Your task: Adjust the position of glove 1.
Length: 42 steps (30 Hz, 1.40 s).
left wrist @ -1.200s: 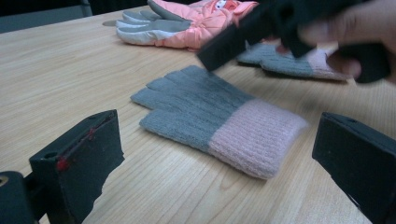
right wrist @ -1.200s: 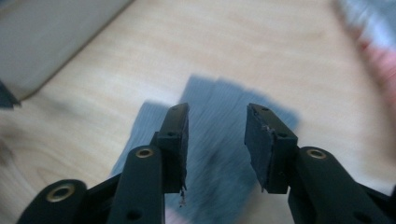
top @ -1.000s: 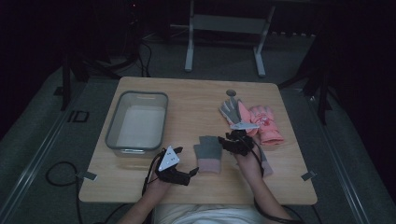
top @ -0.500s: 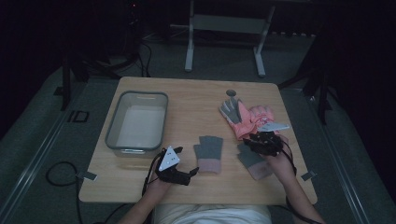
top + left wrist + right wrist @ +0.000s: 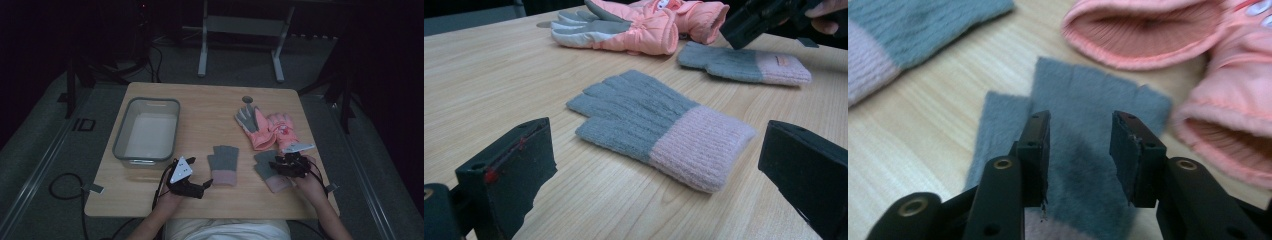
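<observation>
Right knit glove point(image 5: 267, 168): lying flat on the table, directly under the right gripper; in the right gripper view its grey fingers point(image 5: 1083, 110) are pointing away beyond the jaw tips, and its pink cuff is sitting toward the person.
Right gripper point(image 5: 286, 165): hovering over that glove with its jaws partly apart and a clear gap between them; whether the tips are touching the knit cannot be told, and nothing is being pinched.
Left knit glove point(image 5: 659, 127): lying flat just ahead of the left gripper, between the lines of its two jaws, grey fingers pointing away, pink cuff nearer the right-hand jaw.
Left gripper point(image 5: 197, 188): resting low near the table edge, jaws standing wide apart and gripping nothing.
Pink padded gloves point(image 5: 272, 130): lying beyond the right gripper, overlapping each other, open cuffs facing it.
Grey bin point(image 5: 131, 150): standing beyond the left gripper and off to its left.
Table point(image 5: 210, 107): wooden top carrying everything.
</observation>
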Each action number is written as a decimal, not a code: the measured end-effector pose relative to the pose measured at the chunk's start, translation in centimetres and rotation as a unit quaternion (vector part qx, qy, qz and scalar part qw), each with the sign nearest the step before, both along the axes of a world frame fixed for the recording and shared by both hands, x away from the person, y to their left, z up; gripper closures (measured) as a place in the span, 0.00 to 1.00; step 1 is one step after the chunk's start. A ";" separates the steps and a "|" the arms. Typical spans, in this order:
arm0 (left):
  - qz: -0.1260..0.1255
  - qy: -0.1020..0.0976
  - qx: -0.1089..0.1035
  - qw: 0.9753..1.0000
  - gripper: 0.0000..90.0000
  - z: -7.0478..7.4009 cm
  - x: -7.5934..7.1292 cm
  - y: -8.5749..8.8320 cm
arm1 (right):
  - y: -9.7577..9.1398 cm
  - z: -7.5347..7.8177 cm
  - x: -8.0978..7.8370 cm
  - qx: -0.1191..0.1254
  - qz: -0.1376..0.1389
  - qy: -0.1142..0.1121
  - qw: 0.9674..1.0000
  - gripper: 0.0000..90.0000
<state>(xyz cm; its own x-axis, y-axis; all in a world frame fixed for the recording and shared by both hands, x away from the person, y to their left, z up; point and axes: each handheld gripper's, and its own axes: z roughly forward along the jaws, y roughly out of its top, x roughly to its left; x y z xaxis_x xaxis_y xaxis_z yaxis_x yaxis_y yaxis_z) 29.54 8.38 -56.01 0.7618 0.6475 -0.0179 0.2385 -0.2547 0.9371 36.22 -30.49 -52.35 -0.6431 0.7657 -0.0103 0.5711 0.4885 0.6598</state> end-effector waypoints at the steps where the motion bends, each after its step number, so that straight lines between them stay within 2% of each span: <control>1: 0.000 0.000 0.000 1.000 0.01 0.0 0.0 0.0 | 0.1 -0.2 -0.1 0.000 0.006 0.002 1.000 0.67; 5: -0.001 0.000 0.000 1.000 0.01 0.0 0.0 0.0 | 0.5 -1.5 0.0 -0.013 0.021 0.012 1.000 0.66; 6: -0.001 0.000 -0.001 1.000 0.01 0.0 0.0 0.0 | 0.4 -1.6 0.0 -0.008 0.018 0.009 1.000 0.66; 8: -0.001 -0.002 0.001 1.000 0.01 0.0 0.0 0.0 | 0.7 -1.7 -0.2 -0.020 0.018 0.002 1.000 0.68; 9: -0.001 -0.002 0.001 1.000 0.01 0.0 0.0 0.0 | 0.9 -1.8 -0.3 -0.025 0.020 -0.006 0.999 0.73; 11: -0.001 -0.001 0.000 1.000 0.01 0.0 0.0 0.0 | 1.1 -1.8 -0.3 -0.024 0.018 -0.007 1.000 0.78; 15: 0.000 -0.002 0.002 1.000 0.01 0.0 -0.1 0.0 | 1.6 -1.6 -0.6 -0.036 0.004 -0.006 0.999 0.93; 17: 0.002 -0.004 0.002 1.000 0.01 0.0 -0.1 -0.1 | 1.8 -1.2 -1.0 -0.026 -0.013 -0.001 1.000 0.95; 21: 0.003 -0.004 0.001 1.000 0.01 0.0 -0.1 0.0 | 2.4 1.2 -2.8 0.015 -0.035 -0.027 0.999 0.95; 23: 0.003 -0.004 0.001 1.000 0.01 0.0 -0.1 -0.1 | 2.5 2.8 -3.6 0.037 -0.049 -0.037 0.997 0.95; 26: 0.003 -0.005 0.002 1.000 0.01 0.0 -0.1 -0.1 | 2.9 4.8 -4.5 0.054 -0.075 -0.050 0.994 0.95; 29: 0.003 -0.006 0.003 1.000 0.01 0.0 -0.1 -0.1 | 3.1 5.5 -5.3 0.070 -0.114 -0.056 0.989 0.95; 31: 0.003 -0.006 0.004 1.000 0.01 0.0 -0.1 -0.1 | 3.4 5.1 -5.6 0.071 -0.134 -0.053 0.987 0.95; 33: 0.002 -0.007 0.004 1.000 0.01 0.0 -0.1 -0.1 | 3.6 4.2 -5.6 0.072 -0.147 -0.037 0.986 0.95; 37: 0.001 -0.006 0.004 1.000 0.01 0.0 -0.1 -0.1 | 3.9 2.6 -5.2 0.059 -0.146 -0.020 0.987 0.95; 42: 0.003 -0.006 0.003 1.000 0.01 0.0 -0.1 -0.1 | 3.8 0.5 -4.5 0.042 -0.158 -0.004 0.987 0.95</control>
<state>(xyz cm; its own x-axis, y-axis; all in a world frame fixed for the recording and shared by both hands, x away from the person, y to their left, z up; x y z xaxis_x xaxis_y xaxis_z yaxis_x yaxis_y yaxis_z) 29.41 8.28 -56.02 0.7584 0.6517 -0.0040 0.2283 -0.2600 0.9382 31.76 -26.66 -51.82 -0.3728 0.9261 0.0584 0.6804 0.2300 0.6958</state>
